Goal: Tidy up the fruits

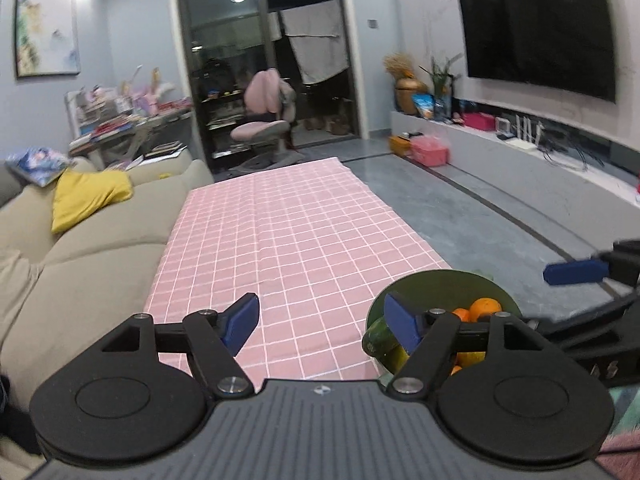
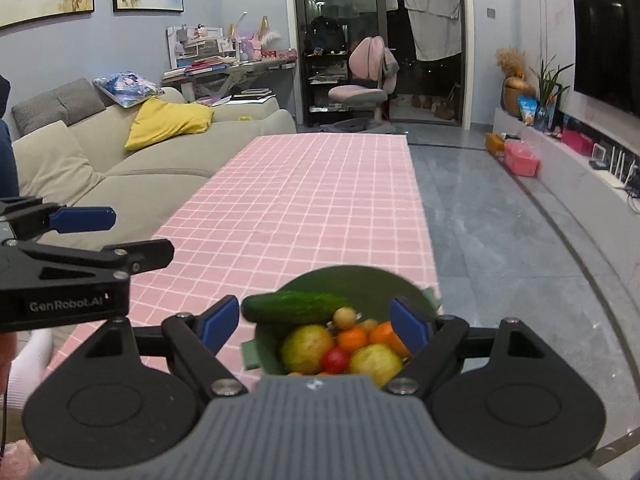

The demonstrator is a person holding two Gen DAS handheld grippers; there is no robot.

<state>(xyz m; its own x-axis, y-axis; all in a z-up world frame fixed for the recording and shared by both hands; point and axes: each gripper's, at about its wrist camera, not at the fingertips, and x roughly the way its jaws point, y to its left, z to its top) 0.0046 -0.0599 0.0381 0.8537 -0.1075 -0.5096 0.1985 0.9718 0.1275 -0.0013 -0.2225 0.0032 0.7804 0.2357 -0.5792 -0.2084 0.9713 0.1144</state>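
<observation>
A green bowl [image 2: 352, 280] sits at the near right corner of the surface [image 2: 304, 200], which is covered with a pink checked cloth. The bowl is full: a cucumber [image 2: 294, 307] lies across its left rim, and below it are 2 yellow-green fruits [image 2: 306, 348], oranges [image 2: 352, 338], a small red fruit [image 2: 335, 360] and a small tan one [image 2: 345, 317]. The right claw [image 2: 316, 326] hangs above the bowl with its blue fingers wide apart, 1 on each side of the fruit and gripping nothing. The left claw [image 1: 322, 324] is also spread open and empty, above the cloth just left of the bowl [image 1: 440, 280], its right finger overlapping the bowl's rim in the left wrist view. A beige sofa [image 2: 160, 168] runs along the left side of the surface.
</observation>
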